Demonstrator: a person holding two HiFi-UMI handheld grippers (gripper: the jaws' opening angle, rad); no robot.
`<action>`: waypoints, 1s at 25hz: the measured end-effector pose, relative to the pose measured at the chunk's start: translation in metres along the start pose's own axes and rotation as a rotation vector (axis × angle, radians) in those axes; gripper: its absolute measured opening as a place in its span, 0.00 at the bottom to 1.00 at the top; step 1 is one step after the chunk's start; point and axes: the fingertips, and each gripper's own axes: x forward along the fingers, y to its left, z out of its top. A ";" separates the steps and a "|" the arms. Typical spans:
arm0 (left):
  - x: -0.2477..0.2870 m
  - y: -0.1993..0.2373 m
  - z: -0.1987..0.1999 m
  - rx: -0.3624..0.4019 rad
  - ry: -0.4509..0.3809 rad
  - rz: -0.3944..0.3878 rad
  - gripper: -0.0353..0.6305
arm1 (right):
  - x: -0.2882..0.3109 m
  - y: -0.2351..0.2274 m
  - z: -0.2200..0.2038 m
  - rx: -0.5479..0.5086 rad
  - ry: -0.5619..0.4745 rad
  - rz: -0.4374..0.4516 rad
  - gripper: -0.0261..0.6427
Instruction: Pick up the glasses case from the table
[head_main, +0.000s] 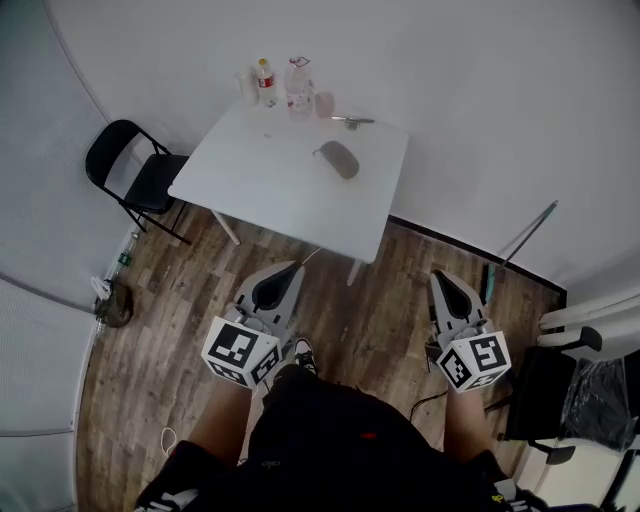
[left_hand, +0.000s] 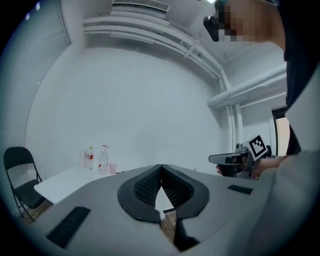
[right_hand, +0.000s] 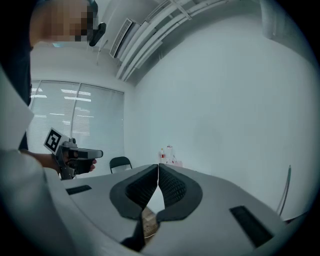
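Note:
The glasses case (head_main: 340, 159), a grey-brown oval, lies on the white table (head_main: 260, 180) towards its right side, far ahead of both grippers. My left gripper (head_main: 297, 267) hangs over the wooden floor short of the table's near edge, jaws shut and empty. My right gripper (head_main: 437, 276) is level with it further right, also shut on nothing. In the left gripper view the pads meet at the left gripper's (left_hand: 161, 166) tip, and the table (left_hand: 60, 183) shows at lower left. In the right gripper view the right gripper's (right_hand: 158, 165) jaws touch. The case is hidden in both gripper views.
Two bottles (head_main: 266, 82) (head_main: 299, 86), a pink cup (head_main: 324, 103) and a pair of glasses (head_main: 352, 121) stand at the table's far edge. A black folding chair (head_main: 130, 170) sits left of the table. Dark furniture (head_main: 560, 390) and a leaning rod (head_main: 527, 235) are at the right.

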 end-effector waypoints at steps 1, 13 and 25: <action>0.003 0.013 0.002 0.001 0.002 -0.001 0.08 | 0.014 0.003 0.002 -0.004 -0.002 0.005 0.07; 0.032 0.137 0.001 0.002 0.051 -0.033 0.08 | 0.145 0.043 0.012 -0.017 0.031 0.014 0.07; 0.087 0.172 0.000 -0.021 0.045 0.016 0.08 | 0.218 0.004 0.009 -0.021 0.035 0.087 0.07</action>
